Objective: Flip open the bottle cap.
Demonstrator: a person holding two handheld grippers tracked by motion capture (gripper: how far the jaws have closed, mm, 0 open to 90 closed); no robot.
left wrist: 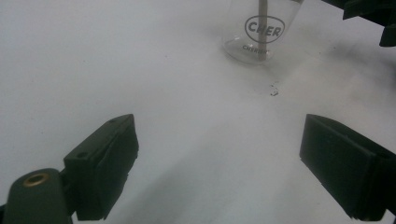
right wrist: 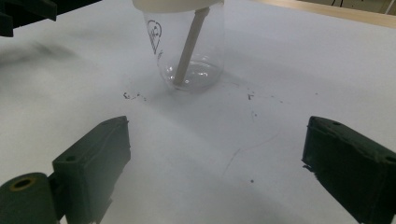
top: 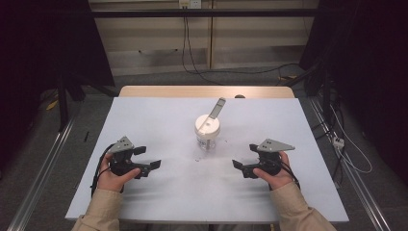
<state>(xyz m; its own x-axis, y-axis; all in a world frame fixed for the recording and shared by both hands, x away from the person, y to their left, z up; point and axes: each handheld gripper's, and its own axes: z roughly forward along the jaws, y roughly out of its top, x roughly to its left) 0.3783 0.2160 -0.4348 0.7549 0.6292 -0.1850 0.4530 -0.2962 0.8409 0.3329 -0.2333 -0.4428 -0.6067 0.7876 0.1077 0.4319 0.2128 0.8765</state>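
Note:
A clear plastic cup (top: pixel 207 137) with a white lid (top: pixel 207 124) and a pale straw (top: pixel 217 107) stands upright at the middle of the white table (top: pixel 159 115). My left gripper (top: pixel 148 157) rests low to the cup's left, held by a hand, jaws open and empty. My right gripper (top: pixel 245 156) mirrors it on the cup's right, also open and empty. In the left gripper view the printed cup (left wrist: pixel 257 42) sits beyond the open jaws of the left gripper (left wrist: pixel 219 158). The right gripper view has the cup (right wrist: pixel 205 56) and straw (right wrist: pixel 189 46) ahead of the right gripper (right wrist: pixel 215 163).
Small dark specks (top: pixel 197 159) lie on the sheet just in front of the cup. A wooden table edge (top: pixel 202 91) runs along the far side. Metal rails (top: pixel 43 168) flank the table, and cables (top: pixel 346 149) trail on the floor at right.

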